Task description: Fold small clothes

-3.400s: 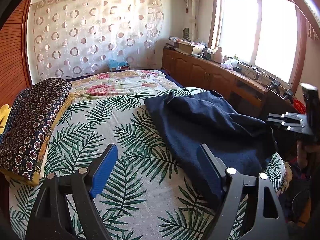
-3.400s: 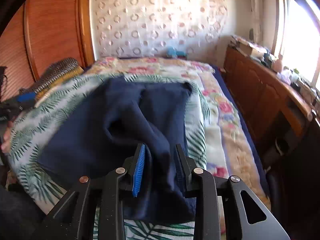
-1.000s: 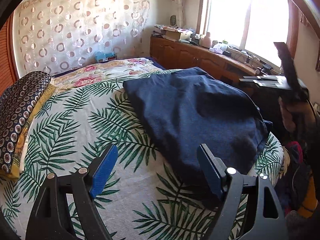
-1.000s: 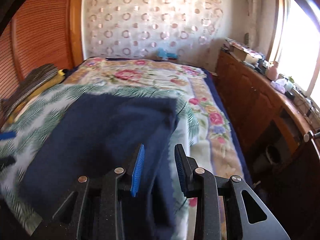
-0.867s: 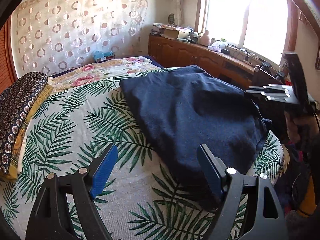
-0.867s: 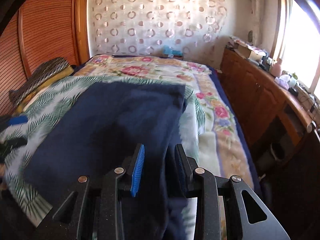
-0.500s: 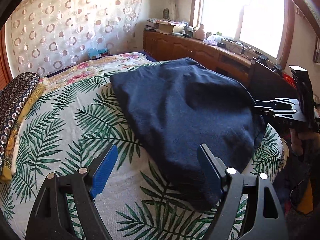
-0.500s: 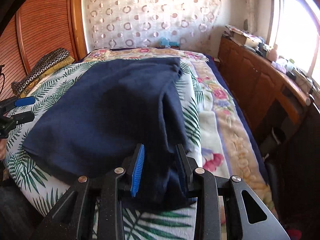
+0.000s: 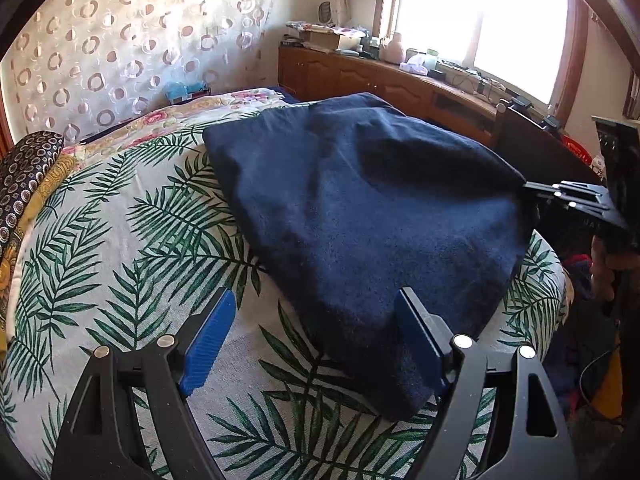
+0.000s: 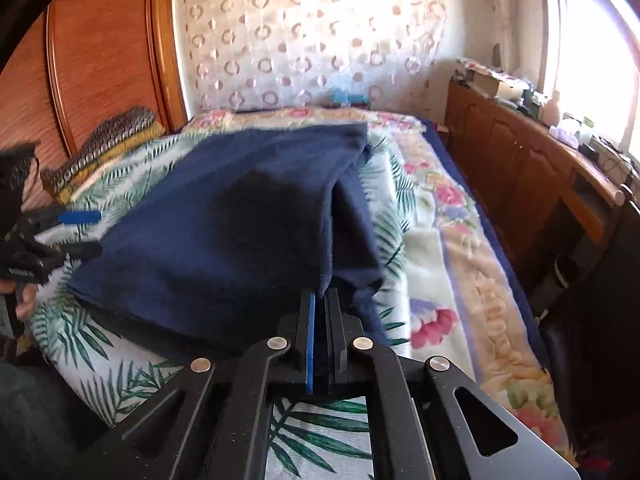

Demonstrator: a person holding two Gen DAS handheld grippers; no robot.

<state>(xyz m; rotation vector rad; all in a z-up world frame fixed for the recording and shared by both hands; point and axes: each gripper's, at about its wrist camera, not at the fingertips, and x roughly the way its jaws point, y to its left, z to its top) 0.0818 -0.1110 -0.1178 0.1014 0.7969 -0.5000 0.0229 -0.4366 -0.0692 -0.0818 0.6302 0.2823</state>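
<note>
Both grippers share one build: matte black, angular plastic frames with triangular cut-outs and round silver rivets at the pivots. Left gripper (image 9: 312, 332): flat black fingers (image 9: 420, 332), ribbed blue pads on their inner faces. Right gripper (image 10: 322, 300): same black fingers, blue pad edge visible (ribbing not resolvable here).

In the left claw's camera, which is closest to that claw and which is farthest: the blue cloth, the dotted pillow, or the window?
1. Blue cloth: right by the left claw, on the bed.
2. Dotted pillow: far left edge of the bed.
3. Window: back right wall.
</note>
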